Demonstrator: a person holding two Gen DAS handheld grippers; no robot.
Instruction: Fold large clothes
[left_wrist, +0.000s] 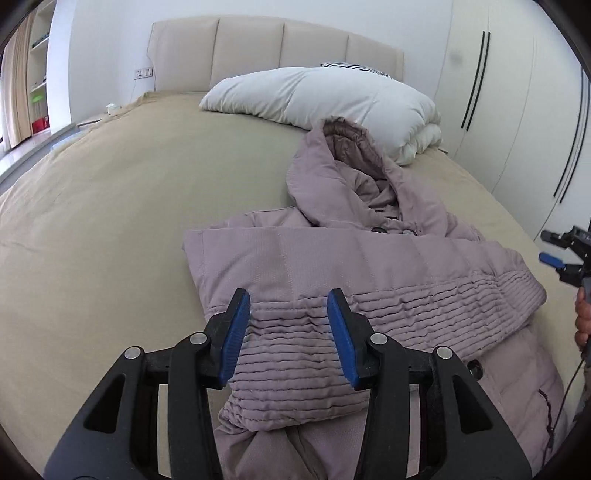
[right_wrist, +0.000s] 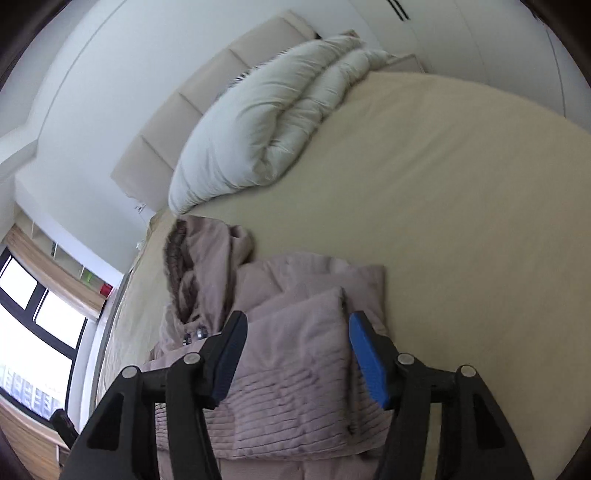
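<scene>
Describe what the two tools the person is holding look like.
Both look alike. The left tool and right tool each have black plastic linkage arms joined by round silver pivot pins, ending in two flat fingers faced with ribbed blue pads. In the left wrist view, a thin dark cable hangs below the right tool.

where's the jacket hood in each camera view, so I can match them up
Left wrist: the hood lies right of centre, above the folded jacket, its tip against the duvet.
Right wrist: the hood is left of centre, just below the duvet.
Shared landmark: the white duvet by the headboard.
</scene>
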